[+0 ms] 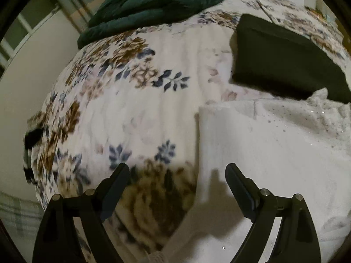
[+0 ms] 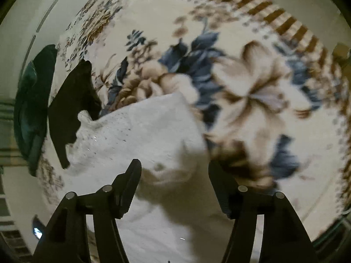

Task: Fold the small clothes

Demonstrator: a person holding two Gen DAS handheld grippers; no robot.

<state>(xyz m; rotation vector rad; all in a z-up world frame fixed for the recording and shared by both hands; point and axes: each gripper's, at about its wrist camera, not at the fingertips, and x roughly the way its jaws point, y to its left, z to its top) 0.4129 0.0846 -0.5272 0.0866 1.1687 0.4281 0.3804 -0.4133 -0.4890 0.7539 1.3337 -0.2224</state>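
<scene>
I hold two grippers above a bed covered by one floral blanket [image 1: 136, 100]. My left gripper [image 1: 177, 171] has its jaws spread wide with nothing between them; it hangs over the left edge of the one white garment [image 1: 263, 157], so that its left finger is above the blanket and its right finger above the white cloth. My right gripper [image 2: 174, 167] is also spread wide and holds nothing; it hangs over the near part of the white garment [image 2: 140, 135], whose far right corner lies flat on the blanket's [image 2: 252, 83] big blue and brown flowers. The white garment lies spread on the blanket, with a frilled, dotted edge on the side toward the one black garment [image 1: 283, 59]. That black garment is folded flat and lies just beyond the white one; the white frill overlaps its near edge, which also shows in the right wrist view [image 2: 72, 107]. Farther back, at the blanket's far edge, lies one dark green bundle [image 1: 153, 6] of thick cloth, apart from the black garment; in the right wrist view it sits at the left rim [image 2: 33, 109]. Both views are somewhat blurred.
</scene>
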